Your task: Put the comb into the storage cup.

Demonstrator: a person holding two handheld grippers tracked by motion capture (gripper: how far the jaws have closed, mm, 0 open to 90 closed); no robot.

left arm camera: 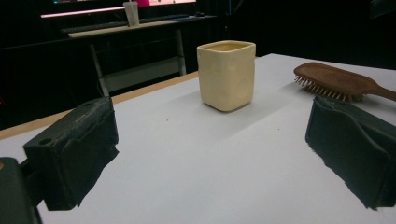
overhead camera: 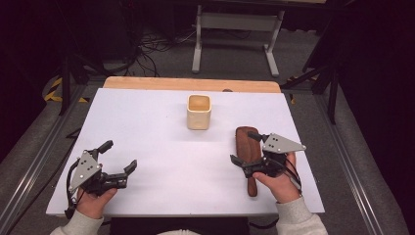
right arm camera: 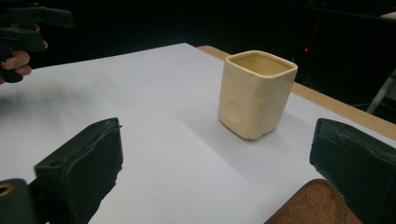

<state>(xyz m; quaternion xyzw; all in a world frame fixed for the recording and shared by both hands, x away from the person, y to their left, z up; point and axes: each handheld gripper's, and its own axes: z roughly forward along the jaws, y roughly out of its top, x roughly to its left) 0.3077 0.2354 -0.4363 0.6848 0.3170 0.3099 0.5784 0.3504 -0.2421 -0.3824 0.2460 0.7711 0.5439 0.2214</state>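
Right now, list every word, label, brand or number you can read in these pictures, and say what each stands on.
None can be read.
The cream cup: plain, no print.
The wooden hairbrush: no visible mark.
The grey plate on the right tongs: holes, no lettering.
The bright screen strip far behind: too blurred to read.

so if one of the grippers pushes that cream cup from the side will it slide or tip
The cream cup stands upright on a broad squarish base, about as wide as its rim, so a low push would probably slide it across the smooth white table. A push near the rim might tip it. Its glossy, dimpled walls look ceramic: likely stiff, fairly heavy for its size, and slippery to grip.
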